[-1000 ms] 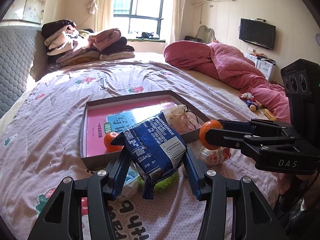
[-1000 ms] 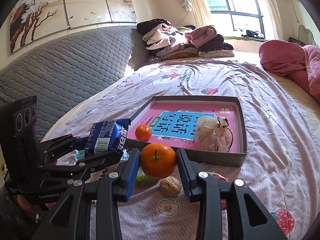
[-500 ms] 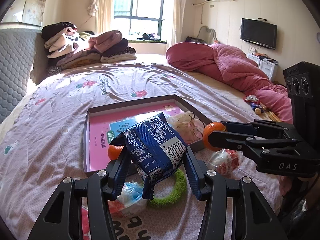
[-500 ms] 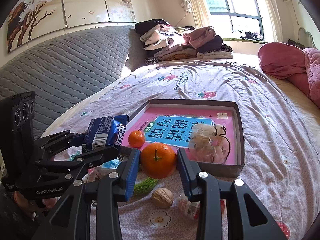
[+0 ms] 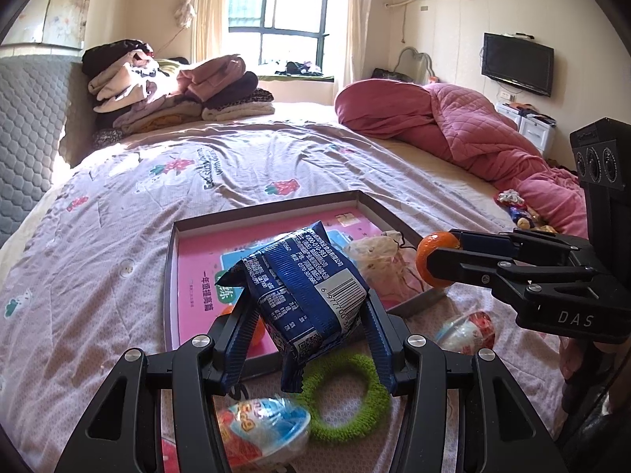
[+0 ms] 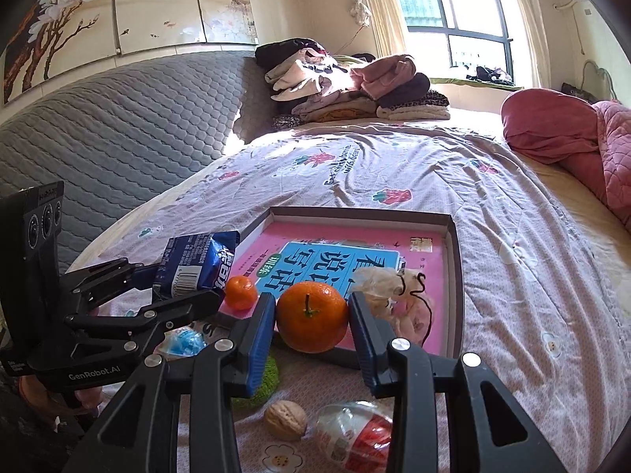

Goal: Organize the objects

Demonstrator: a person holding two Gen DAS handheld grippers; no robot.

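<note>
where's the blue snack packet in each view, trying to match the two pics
Left wrist: the blue snack packet sits at centre, clamped in the left gripper.
Right wrist: the packet is at the left edge, middle height.
Shared landmark: the shallow box with the pink book, just beyond the packet.

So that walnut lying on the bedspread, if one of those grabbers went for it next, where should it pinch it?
The walnut is small, round and hard, lying free on the bedspread between the green ring and a wrapped snack. Probably best to come straight down from above and close across its widest middle, fingers in the gaps beside it. Both hand-held grippers are full now.
</note>
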